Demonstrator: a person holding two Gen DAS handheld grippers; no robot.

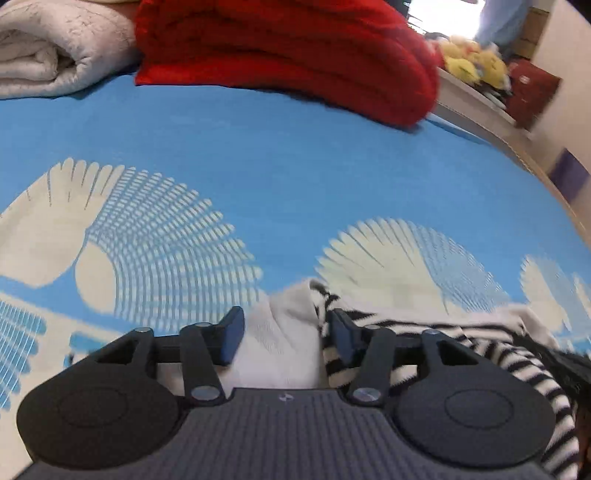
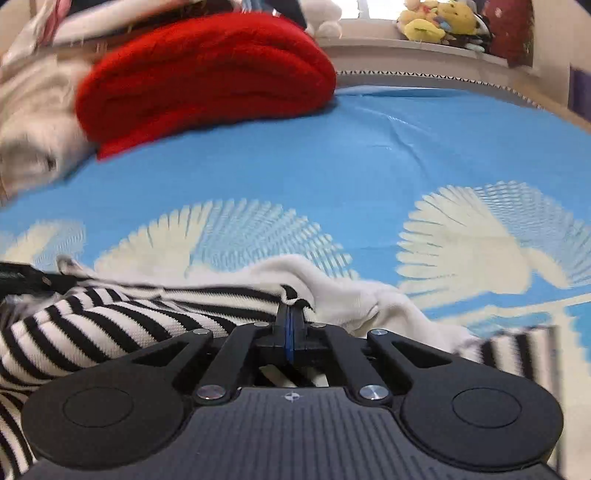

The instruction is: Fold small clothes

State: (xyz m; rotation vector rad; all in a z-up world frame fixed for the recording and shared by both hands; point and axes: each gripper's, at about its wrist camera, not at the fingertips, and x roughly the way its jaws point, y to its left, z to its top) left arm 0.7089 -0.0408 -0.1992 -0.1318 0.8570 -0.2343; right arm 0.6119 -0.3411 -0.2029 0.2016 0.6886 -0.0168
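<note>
A small black-and-white striped garment [image 2: 92, 325] with white parts lies crumpled on the blue patterned sheet [image 2: 369, 166]. In the left wrist view its white fabric [image 1: 284, 339] bunches between the fingers of my left gripper [image 1: 286, 325], whose jaws stand apart around it without pinching. The striped part [image 1: 517, 362] trails to the right. My right gripper [image 2: 293, 314] is shut on the striped edge of the garment, with white cloth [image 2: 351, 291] heaped just beyond it.
A folded red knit [image 1: 288, 55] lies at the far side of the sheet, also in the right wrist view [image 2: 207, 74]. A folded cream blanket [image 1: 55, 48] sits to its left. Yellow plush toys [image 2: 436, 22] sit on a ledge behind. The bed edge [image 1: 535, 166] curves at right.
</note>
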